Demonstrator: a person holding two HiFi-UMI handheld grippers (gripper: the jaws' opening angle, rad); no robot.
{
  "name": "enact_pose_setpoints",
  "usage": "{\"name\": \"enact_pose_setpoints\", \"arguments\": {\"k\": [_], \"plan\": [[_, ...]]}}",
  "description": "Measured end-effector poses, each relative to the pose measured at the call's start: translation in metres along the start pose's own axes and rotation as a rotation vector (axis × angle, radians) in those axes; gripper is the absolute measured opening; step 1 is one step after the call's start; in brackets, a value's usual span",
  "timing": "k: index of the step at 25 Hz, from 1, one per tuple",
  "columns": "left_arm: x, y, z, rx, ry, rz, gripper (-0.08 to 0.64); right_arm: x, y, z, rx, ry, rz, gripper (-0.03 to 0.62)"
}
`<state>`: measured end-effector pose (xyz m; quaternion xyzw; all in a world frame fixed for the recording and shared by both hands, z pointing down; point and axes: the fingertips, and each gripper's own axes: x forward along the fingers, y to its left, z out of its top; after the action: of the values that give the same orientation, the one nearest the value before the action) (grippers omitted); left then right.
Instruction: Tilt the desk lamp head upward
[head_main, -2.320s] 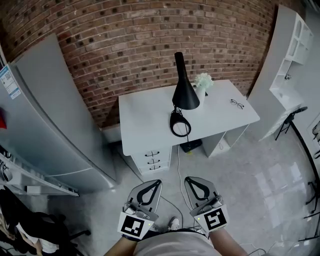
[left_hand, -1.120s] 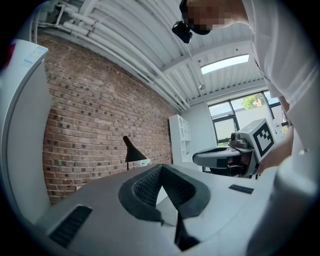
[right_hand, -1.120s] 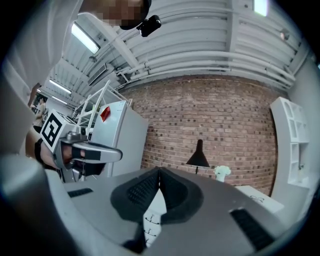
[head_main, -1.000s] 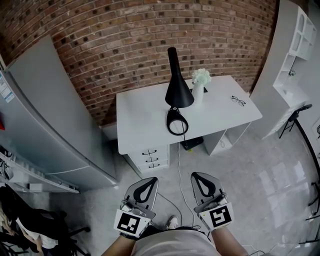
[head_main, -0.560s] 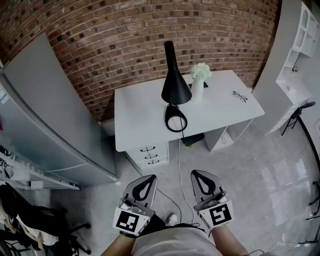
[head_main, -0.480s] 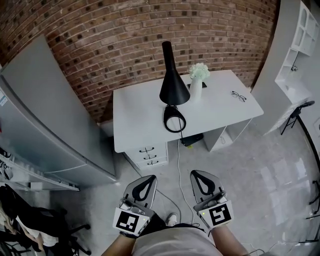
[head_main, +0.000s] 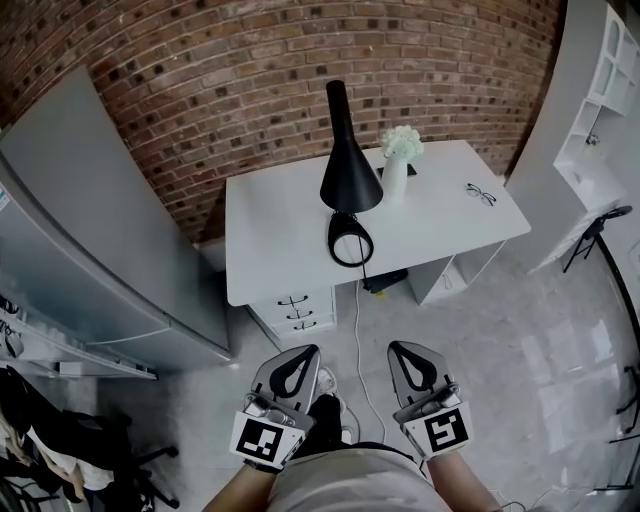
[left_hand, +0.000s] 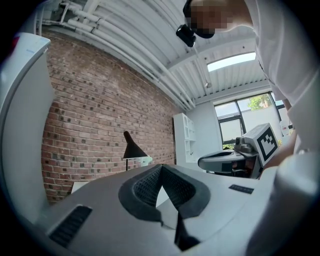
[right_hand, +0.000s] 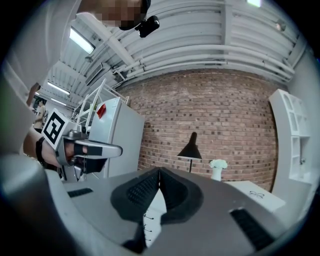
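Observation:
A black desk lamp (head_main: 349, 170) stands on the white desk (head_main: 280, 250), its cone head pointing down over its ring base (head_main: 349, 241). Far ahead it shows small in the left gripper view as the lamp (left_hand: 132, 148) and in the right gripper view as the lamp (right_hand: 190, 148). My left gripper (head_main: 305, 350) and right gripper (head_main: 402, 347) hang over the floor well short of the desk. Both are shut with nothing in them, as the left gripper (left_hand: 161, 167) and right gripper (right_hand: 159, 171) show in their own views.
A white vase of flowers (head_main: 398, 160) stands right beside the lamp, and glasses (head_main: 481, 194) lie at the desk's right end. A grey fridge (head_main: 80, 230) stands left, white shelving (head_main: 600, 90) and a chair (head_main: 590, 235) right. Drawers (head_main: 300, 310) and a cable (head_main: 357, 330) lie below the desk.
The view has shifted slightly towards the desk as the person steps forward. A dark shoe now shows between the grippers. Both grippers stay shut and empty.

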<state>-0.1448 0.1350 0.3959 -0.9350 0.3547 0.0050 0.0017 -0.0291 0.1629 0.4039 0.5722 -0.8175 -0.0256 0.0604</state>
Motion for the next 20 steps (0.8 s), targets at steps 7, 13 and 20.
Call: {"name": "enact_pose_setpoints", "arguments": {"k": [7, 13, 20], "plan": [[0.029, 0.008, 0.001, 0.000, -0.033, -0.036, 0.008, 0.015, -0.006, 0.004, -0.013, -0.023, 0.007, 0.017], [0.069, 0.014, -0.006, -0.021, -0.038, -0.079, 0.008, 0.035, -0.033, 0.003, -0.023, -0.020, -0.019, 0.017], [0.128, 0.045, -0.012, -0.040, -0.020, -0.098, 0.008, 0.077, -0.066, 0.000, -0.007, 0.006, -0.037, 0.017]]}}
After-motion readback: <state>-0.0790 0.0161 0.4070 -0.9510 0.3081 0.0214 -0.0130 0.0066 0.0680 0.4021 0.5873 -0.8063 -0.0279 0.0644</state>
